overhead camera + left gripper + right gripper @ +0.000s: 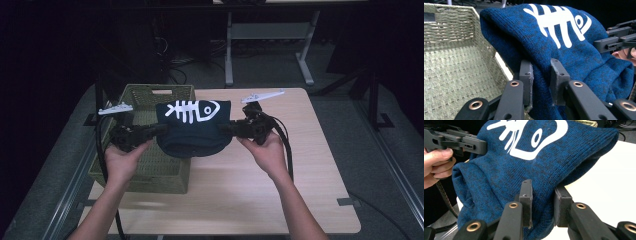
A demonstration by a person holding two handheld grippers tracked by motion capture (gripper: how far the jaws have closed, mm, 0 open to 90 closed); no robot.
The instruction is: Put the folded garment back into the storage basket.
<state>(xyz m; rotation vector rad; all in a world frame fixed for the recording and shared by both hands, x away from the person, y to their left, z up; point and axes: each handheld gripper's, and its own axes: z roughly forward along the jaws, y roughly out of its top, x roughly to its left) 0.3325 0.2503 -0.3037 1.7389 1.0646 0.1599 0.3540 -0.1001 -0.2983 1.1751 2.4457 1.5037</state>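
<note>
Nearest to me, my left gripper is clenched on a fold of the blue knit hat, the cloth bunched tight between both pads. My right gripper is clamped on the hat's other side in the same way. In the high view my left gripper and my right gripper hold the hat stretched between them in the air, its white fish-skeleton print facing up and the body of the hat sagging below the grips.

The hat hangs partly over the right rim of the green woven basket and partly over the bare tabletop. In the left gripper view the basket floor and its woven walls lie just beside the hat's left edge, with room inside for it. The basket sits at the left edge of the table, its left wall reaching the table's side.

To the right of the hat the table is open wood out to its rounded right edge, and between my forearms there is free space back to the near edge.

Count: one hat, one basket, two grippers, one table. Past the far edge stand the legs of a second table on the dark floor.
</note>
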